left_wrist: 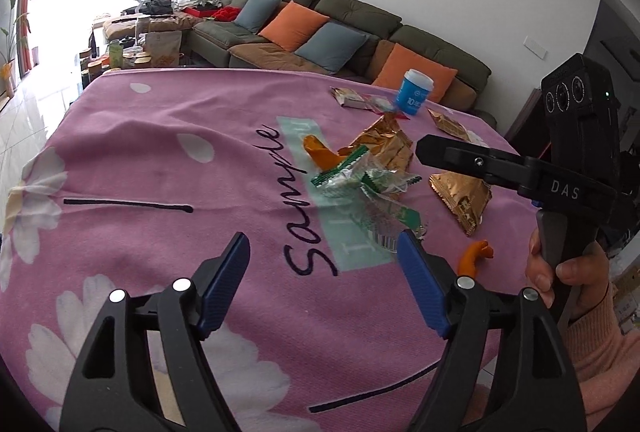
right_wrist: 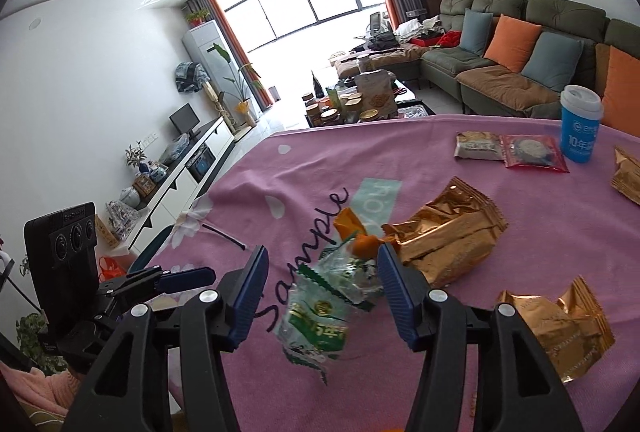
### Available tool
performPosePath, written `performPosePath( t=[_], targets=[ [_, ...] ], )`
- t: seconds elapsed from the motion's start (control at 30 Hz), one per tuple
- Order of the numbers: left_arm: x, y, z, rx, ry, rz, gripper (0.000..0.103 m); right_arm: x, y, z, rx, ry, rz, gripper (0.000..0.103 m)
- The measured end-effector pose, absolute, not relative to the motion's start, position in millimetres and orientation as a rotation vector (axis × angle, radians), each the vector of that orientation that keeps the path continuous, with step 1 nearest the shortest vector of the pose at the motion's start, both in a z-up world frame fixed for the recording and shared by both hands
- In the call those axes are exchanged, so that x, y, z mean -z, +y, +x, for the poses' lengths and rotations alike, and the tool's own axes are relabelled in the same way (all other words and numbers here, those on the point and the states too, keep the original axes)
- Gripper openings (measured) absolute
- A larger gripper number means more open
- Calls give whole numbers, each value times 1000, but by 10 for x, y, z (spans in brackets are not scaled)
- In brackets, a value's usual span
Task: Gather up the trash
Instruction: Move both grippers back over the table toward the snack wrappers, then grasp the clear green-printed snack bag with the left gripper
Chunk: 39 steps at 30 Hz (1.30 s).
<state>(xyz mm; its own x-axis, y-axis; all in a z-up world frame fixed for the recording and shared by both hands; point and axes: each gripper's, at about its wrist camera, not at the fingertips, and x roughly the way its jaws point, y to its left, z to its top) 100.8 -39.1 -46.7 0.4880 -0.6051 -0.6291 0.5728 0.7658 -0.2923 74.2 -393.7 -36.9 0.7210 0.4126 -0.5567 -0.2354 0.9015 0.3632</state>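
Judging by how things lie, the collecting has barely begun: every piece of litter in view sits loose on the pink flower-printed cloth (left_wrist: 168,168) that covers the table, and no bin or bag shows in either view.

The left gripper (left_wrist: 322,256) hangs released over bare cloth near the table's near edge, nothing between its blue pads. The right gripper (right_wrist: 320,268) also stands released, its jaws spread either side of the clear-and-green crinkled plastic wrapper (right_wrist: 320,306) that lies mid-table; the pads do not press on it, so nothing is grasped.

What is left, as far as can be seen:
- that green wrapper, with orange peel scraps (right_wrist: 362,244) touching its far side;
- a crumpled gold foil snack bag (right_wrist: 448,232) just beside it, and a second gold bag (right_wrist: 560,332) toward the near right edge;
- a curled orange peel piece (left_wrist: 474,258) near the near edge;
- two flat sealed packets (right_wrist: 508,148) near the far edge, beside a blue paper cup with a white lid (right_wrist: 580,128).

Whether the cup or sealed packets count as trash cannot be told.
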Motion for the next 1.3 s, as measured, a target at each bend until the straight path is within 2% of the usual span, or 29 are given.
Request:
performPosePath(
  t=[0.13, 0.6, 0.7, 0.77, 0.8, 0.97, 1.13, 1.2, 1.27, 1.3],
  targets=[
    [463, -580, 1009, 777, 795, -49, 80, 429, -4200, 707, -302, 675, 307, 54],
    [741, -973, 1241, 799, 957, -92, 80, 650, -4673, 1079, -204, 747, 320, 61],
    [776, -998, 1280, 790, 963, -92, 75, 653, -4726, 1191, -197, 759, 314, 64],
    [785, -1003, 1295, 802, 970, -103, 65, 660, -4755, 1267, -203, 768, 309, 64],
    [786, -1005, 1289, 814, 976, -109, 56, 669, -4767, 1306, -206, 775, 308, 64],
    [787, -1028, 1274, 836, 974, -116, 41, 753, -4756, 1473, -250, 823, 312, 65],
    [761, -982, 1261, 831, 960, -110, 35, 889, -4757, 1523, -306, 867, 359, 64],
    [755, -955, 1255, 828, 954, -106, 34, 898, -4751, 1493, -311, 862, 357, 61],
    [745, -926, 1247, 824, 947, -105, 33, 898, -4758, 1463, -326, 861, 370, 48],
    [741, -904, 1241, 821, 942, -103, 33, 895, -4771, 1450, -327, 857, 375, 47]
  ],
)
